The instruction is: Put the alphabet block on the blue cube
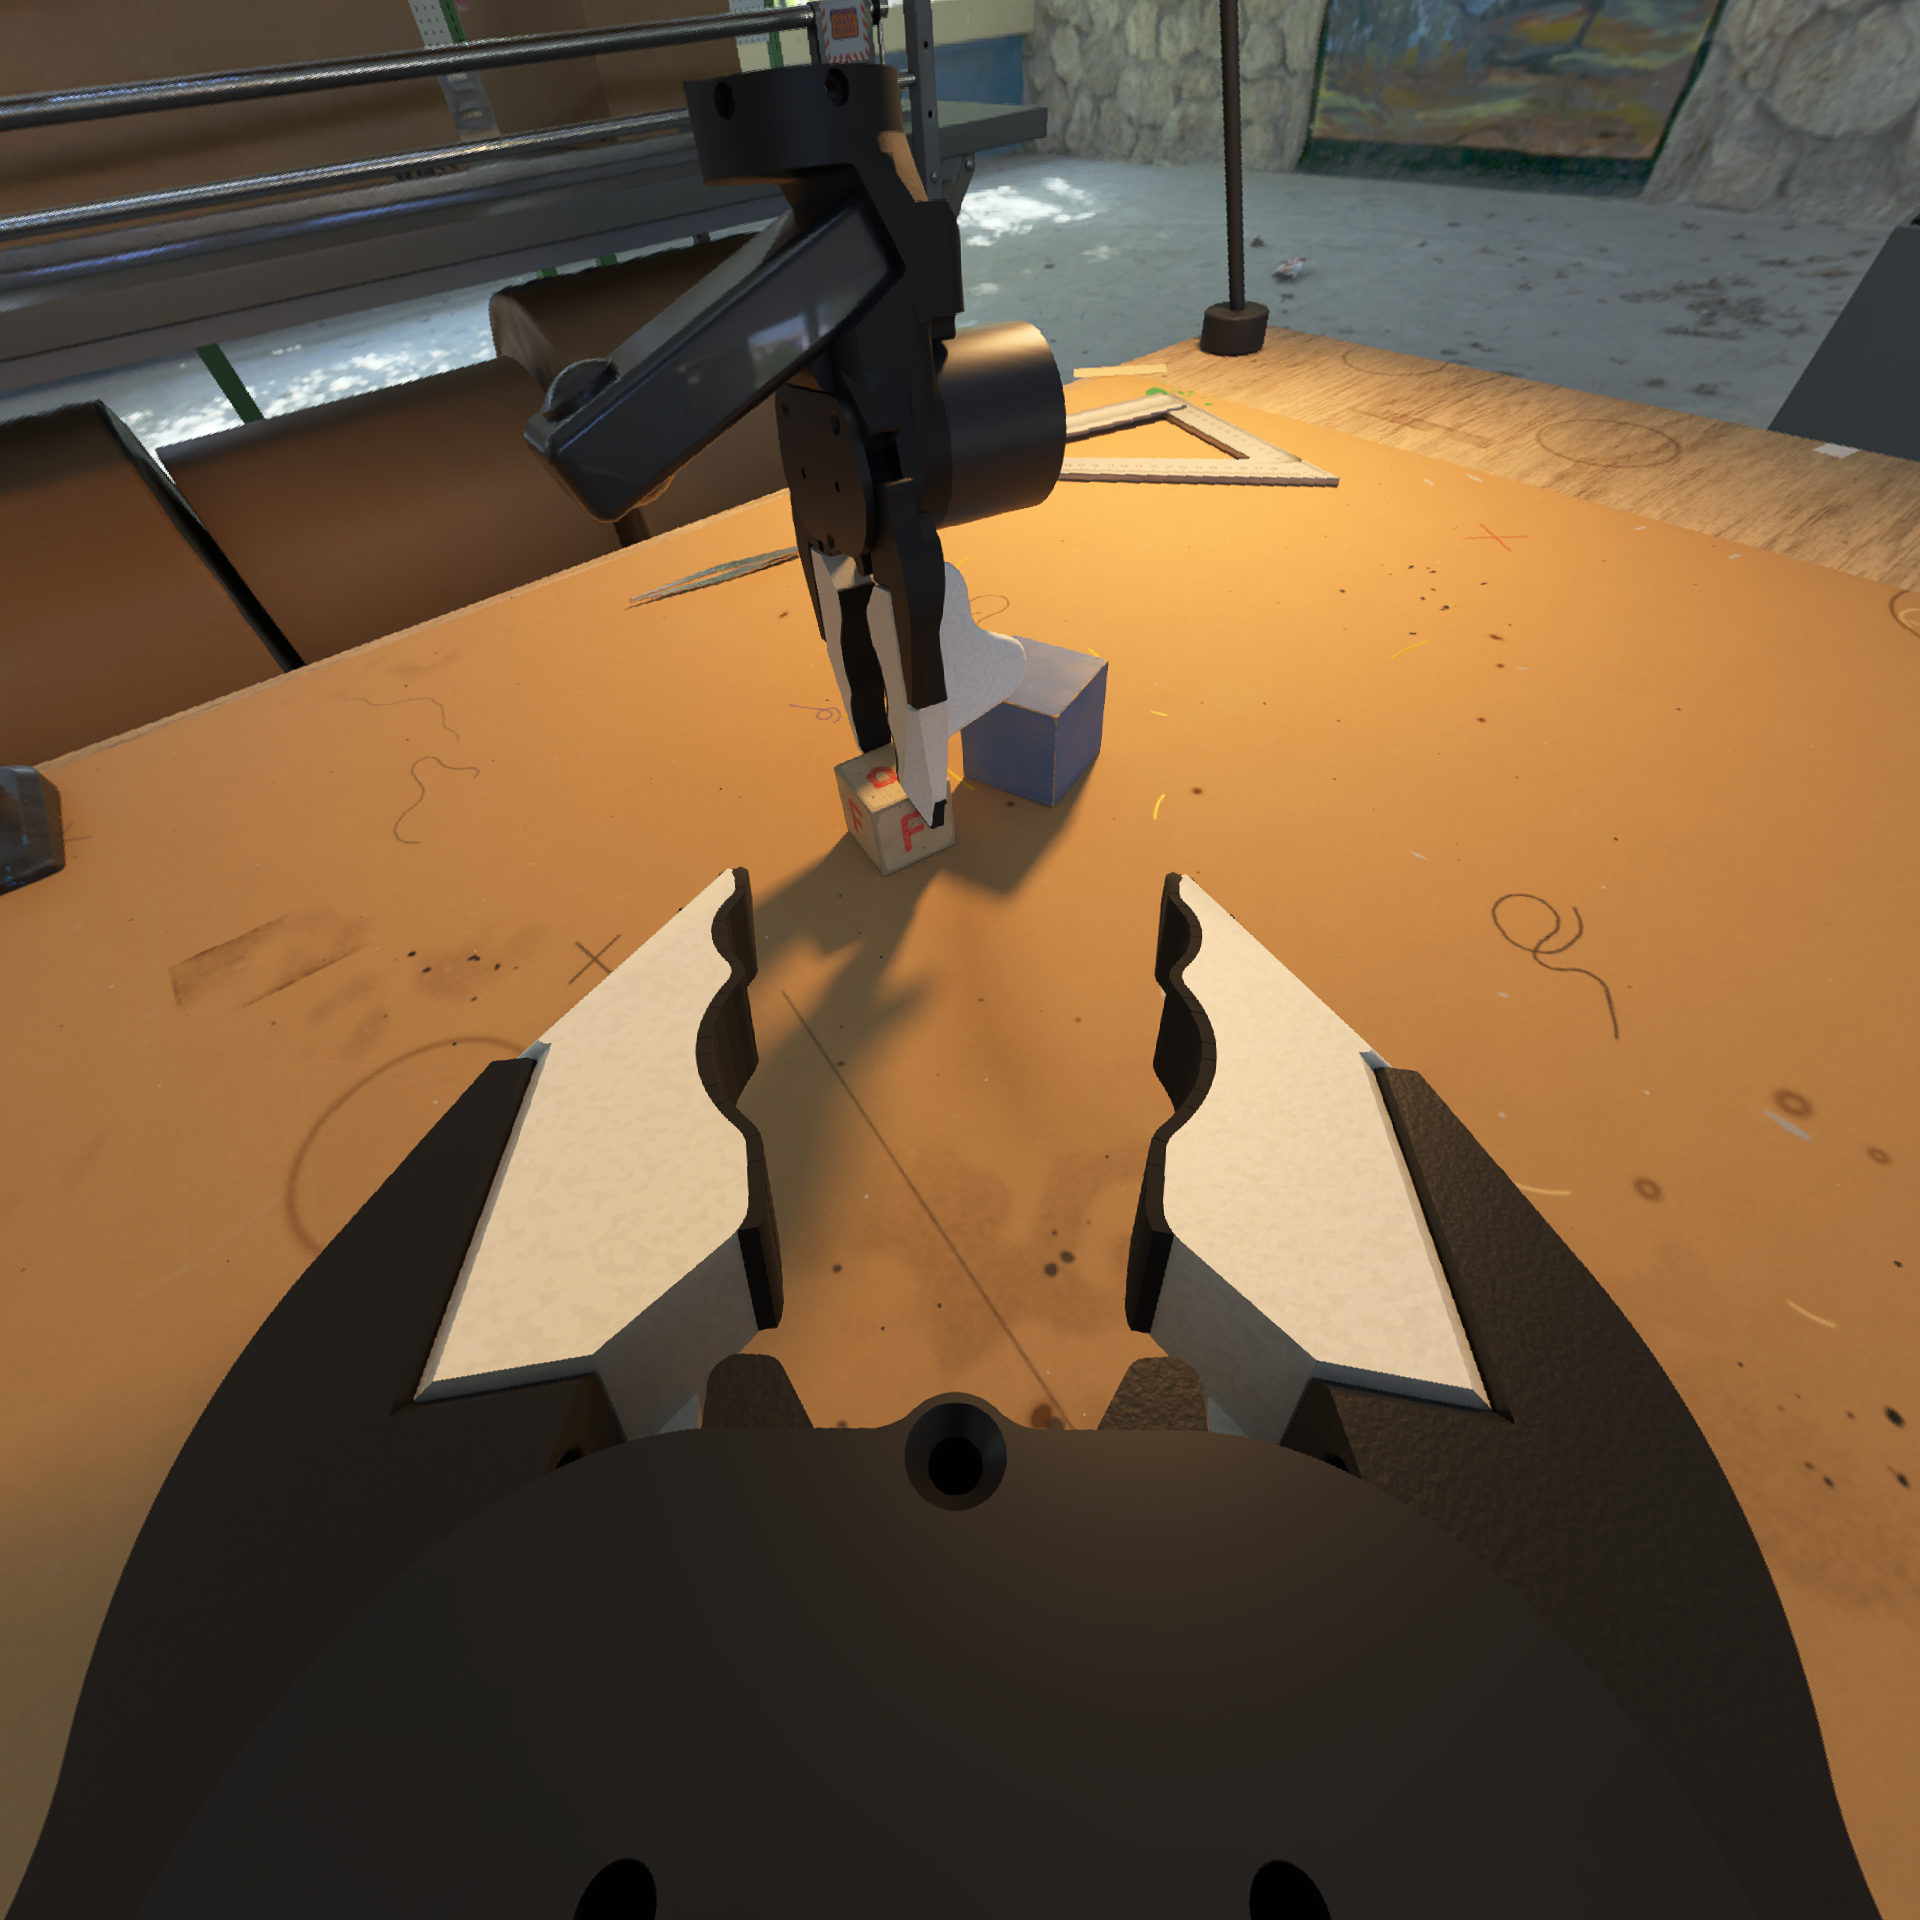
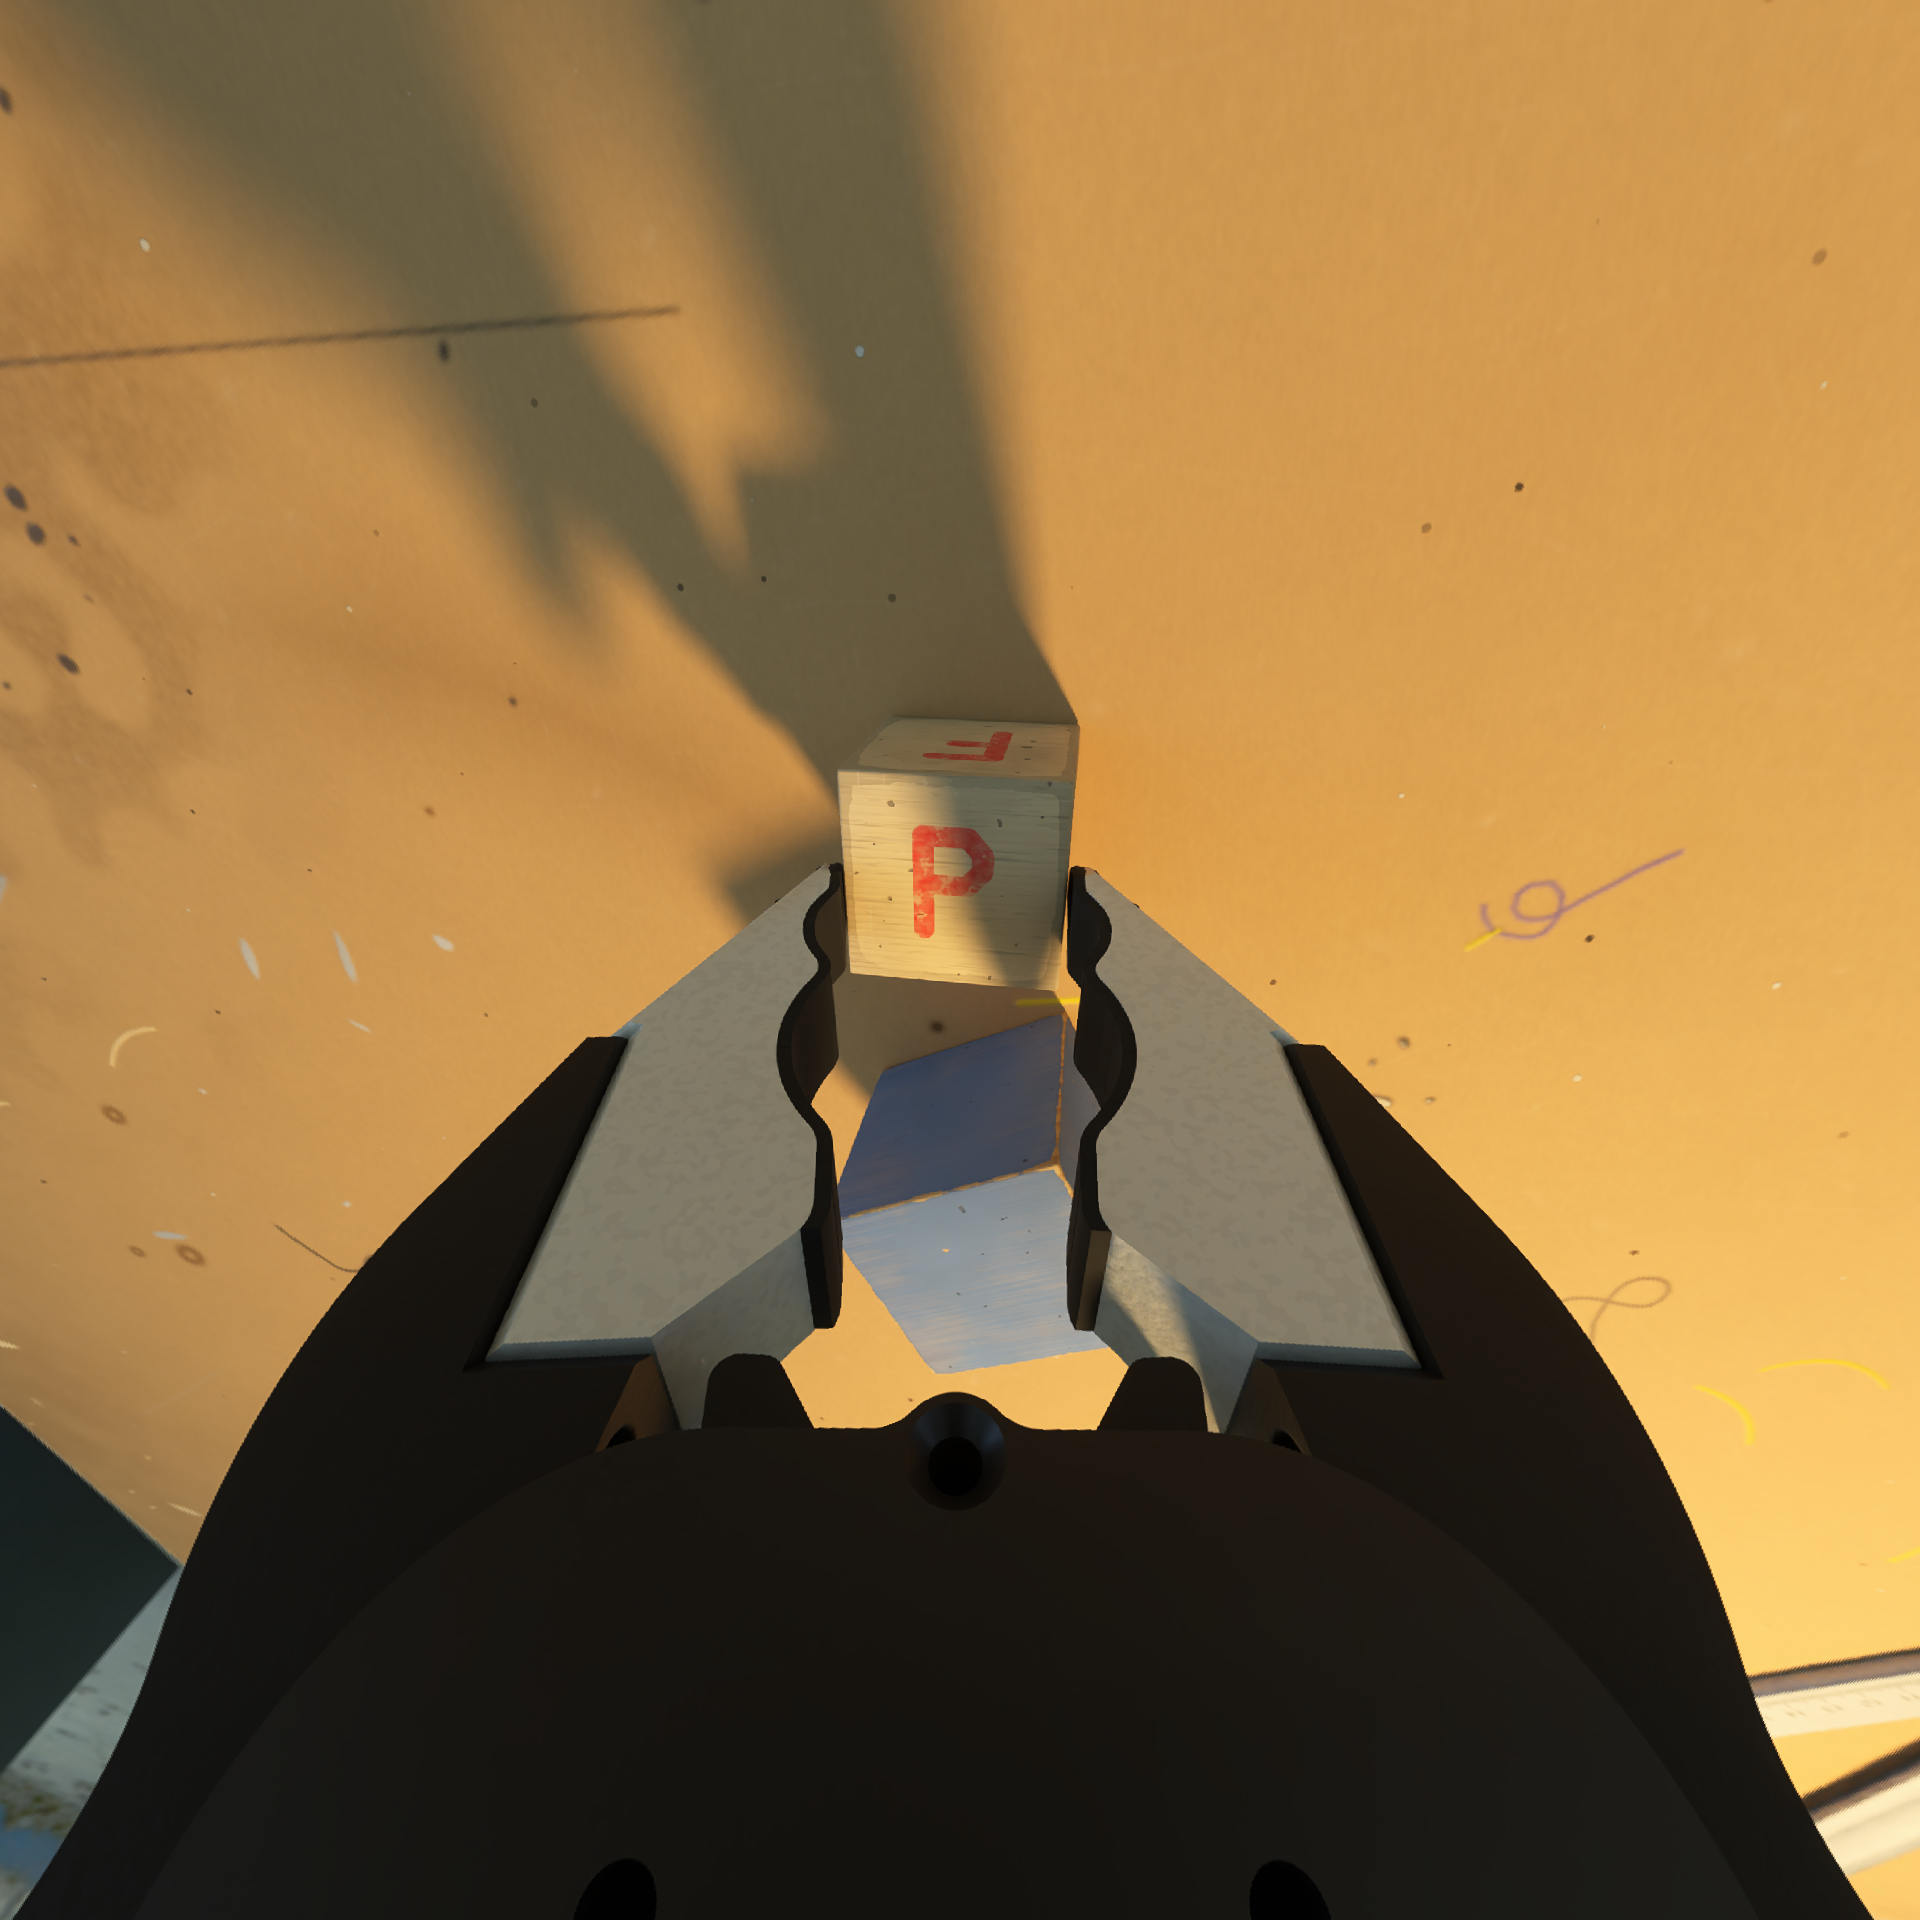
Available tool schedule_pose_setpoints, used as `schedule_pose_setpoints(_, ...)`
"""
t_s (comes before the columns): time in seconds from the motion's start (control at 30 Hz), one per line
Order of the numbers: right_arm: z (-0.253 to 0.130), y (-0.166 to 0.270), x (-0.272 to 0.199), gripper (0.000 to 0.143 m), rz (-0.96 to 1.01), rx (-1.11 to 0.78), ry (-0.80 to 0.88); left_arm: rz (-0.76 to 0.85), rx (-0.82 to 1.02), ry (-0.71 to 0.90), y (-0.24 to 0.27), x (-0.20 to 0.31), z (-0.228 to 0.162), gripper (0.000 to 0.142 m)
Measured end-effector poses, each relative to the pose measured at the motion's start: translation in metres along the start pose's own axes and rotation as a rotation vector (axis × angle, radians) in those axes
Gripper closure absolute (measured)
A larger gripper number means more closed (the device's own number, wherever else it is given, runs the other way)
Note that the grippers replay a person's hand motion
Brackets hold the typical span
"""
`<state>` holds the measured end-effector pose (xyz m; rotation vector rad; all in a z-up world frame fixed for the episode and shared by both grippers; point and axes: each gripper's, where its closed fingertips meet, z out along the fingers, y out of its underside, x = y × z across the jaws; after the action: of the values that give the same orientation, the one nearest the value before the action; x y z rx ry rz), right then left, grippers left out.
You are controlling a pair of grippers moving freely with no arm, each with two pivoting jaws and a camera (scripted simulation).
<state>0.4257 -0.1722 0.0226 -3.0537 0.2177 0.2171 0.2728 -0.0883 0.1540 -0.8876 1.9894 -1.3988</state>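
The alphabet block (image 1: 883, 826) is a pale wooden cube with red letters, standing on the orange table top (image 1: 1351, 831). The blue cube (image 1: 1039, 727) stands just behind and to the right of it, apart by a narrow gap. My right gripper (image 1: 904, 800) comes down from above, its fingers on two opposite sides of the block. In the right wrist view the fingertips (image 2: 1081, 894) press the block (image 2: 956, 894) at its sides, with the blue cube (image 2: 966, 1122) beneath the jaws. My left gripper (image 1: 956, 883) is open and empty, low over the table in front of the block.
A metal set square (image 1: 1195, 457) lies behind the cubes, also at the right wrist view's lower right (image 2: 1839, 1704). A dark post on a round base (image 1: 1233, 327) stands at the far edge. Brown boxes (image 1: 364, 499) line the left side. A dark object (image 1: 26, 821) sits at the left edge.
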Motion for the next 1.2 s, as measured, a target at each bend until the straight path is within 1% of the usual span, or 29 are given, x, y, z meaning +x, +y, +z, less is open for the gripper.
schedule_pose_setpoints(0.13,-0.009,-0.005,-0.002,0.1,-0.066,0.025,0.02,0.0,0.001,-0.004,0.0,0.0,-0.001,0.064)
schedule_pose_setpoints(0.27,-0.042,-0.003,0.002,0.1,-0.155,0.09,0.076,-0.003,0.006,-0.007,0.0,-0.001,-0.001,0.065)
schedule_pose_setpoints(0.37,-0.068,0.012,0.003,0.1,-0.211,0.095,0.096,-0.005,0.001,-0.001,0.001,-0.001,0.001,0.065)
schedule_pose_setpoints(0.47,-0.081,0.037,0.001,0.1,-0.279,0.068,0.084,-0.004,-0.007,0.005,0.003,0.0,0.003,0.065)
schedule_pose_setpoints(0.57,-0.078,0.058,-0.004,0.1,-0.336,0.038,0.068,-0.006,-0.015,0.009,0.004,0.001,0.007,0.065)
schedule_pose_setpoints(0.67,-0.07,0.068,-0.006,0.1,-0.369,0.025,0.059,-0.004,-0.024,0.013,0.006,0.003,0.01,0.065)
schedule_pose_setpoints(0.97,-0.057,0.073,-0.002,0.1,-0.406,-0.034,0.054,0.019,-0.053,0.015,0.01,0.006,0.015,0.065)
schedule_pose_setpoints(1.2,-0.056,0.073,-0.001,0.101,-0.372,-0.036,0.033,0.012,-0.061,0.021,0.013,0.005,0.016,0.065)
